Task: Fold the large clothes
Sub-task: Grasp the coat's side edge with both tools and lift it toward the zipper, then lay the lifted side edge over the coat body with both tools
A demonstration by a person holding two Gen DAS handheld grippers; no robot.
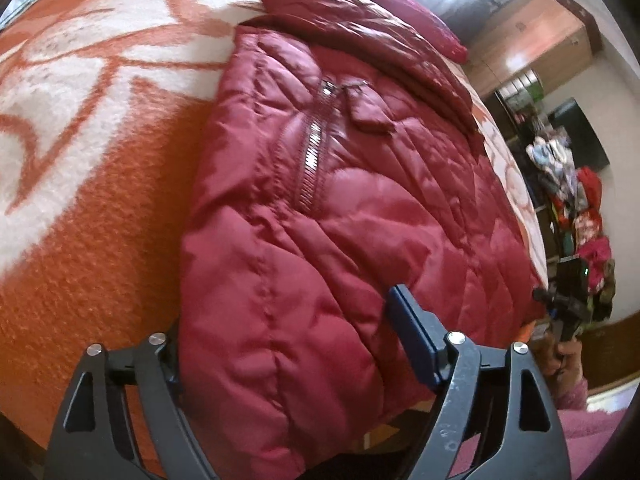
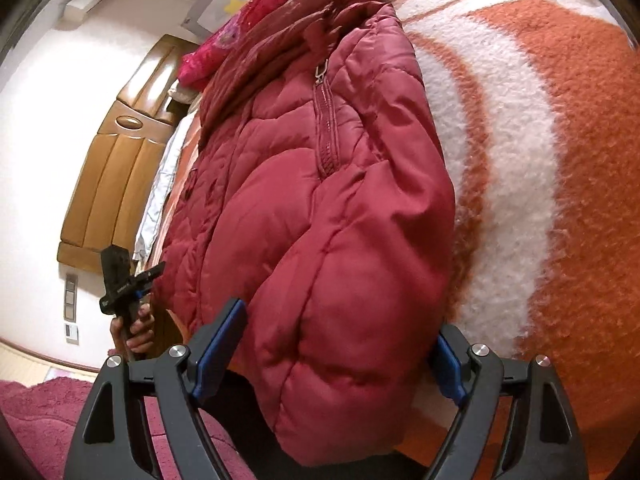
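A dark red quilted puffer jacket lies folded on an orange and white fleece blanket; its zipper runs up the middle. My left gripper is open, its jaws spread either side of the jacket's near edge; the left finger is mostly hidden by the fabric. In the right wrist view the same jacket fills the middle. My right gripper is open, with the jacket's near end bulging between its blue pads.
The other gripper shows in each view, held in a hand at the bed's edge. A wooden headboard and a pink pillow lie beyond. A pile of clothes and a wardrobe stand across the room.
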